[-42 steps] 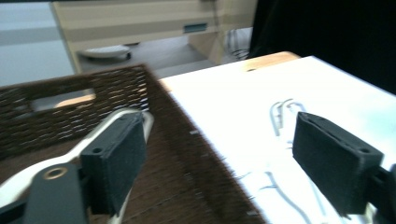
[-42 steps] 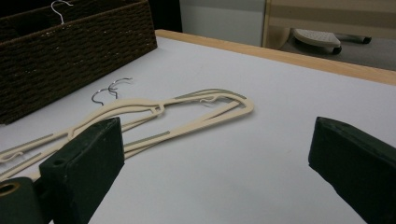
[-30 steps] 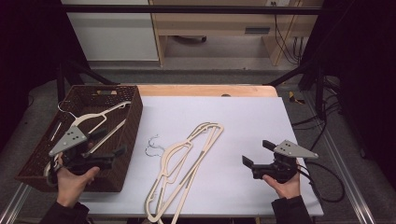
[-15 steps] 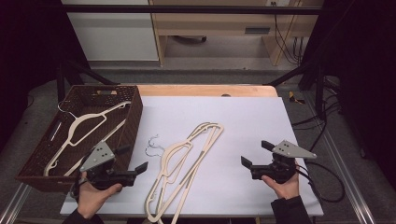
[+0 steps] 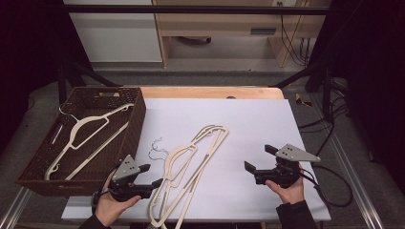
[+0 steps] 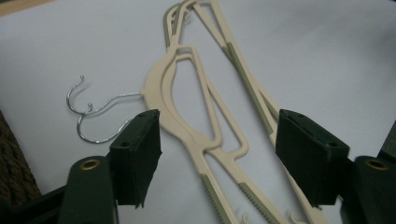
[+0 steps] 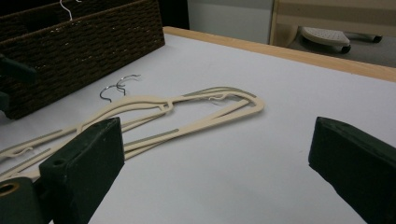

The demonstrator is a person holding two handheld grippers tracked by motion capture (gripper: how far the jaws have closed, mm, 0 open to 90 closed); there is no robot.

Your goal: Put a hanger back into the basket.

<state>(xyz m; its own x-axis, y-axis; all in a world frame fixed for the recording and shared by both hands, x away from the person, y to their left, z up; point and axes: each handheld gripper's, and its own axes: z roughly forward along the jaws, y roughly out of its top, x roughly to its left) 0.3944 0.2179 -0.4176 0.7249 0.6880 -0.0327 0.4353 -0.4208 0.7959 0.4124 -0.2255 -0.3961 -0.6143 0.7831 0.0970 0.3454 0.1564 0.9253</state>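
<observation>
Since the earlier frames the left gripper (image 5: 154, 176) has come away from the wicker basket (image 5: 136, 125) at the table's left edge and dropped toward the near edge, where it now sits low beside the stacked cream hangers (image 5: 191, 164) lying on the white table cover (image 5: 258, 124). Its jaws have just been closing, yet in the left gripper view they are apart, straddling the hangers' neck and shoulder bars (image 6: 187, 107) without the pads touching any of them. The two wire hooks (image 6: 93, 109) point toward the basket, in which another hanger (image 5: 86, 131) already lies. The right gripper (image 5: 260, 160) waits near the table's right near corner, jaws wide apart and empty, well clear of the stack.

The step in hand looks like taking one hanger off the stack to carry it to the basket. To do that cleanly, the left jaws should close on the top hanger alone, near the neck just behind its hook, where the plastic is broad and the weight balances. Closing across both shoulder bars risks lifting both hangers tangled together. Lifting hook end first, slowly, should let the lower hanger slide free.
</observation>
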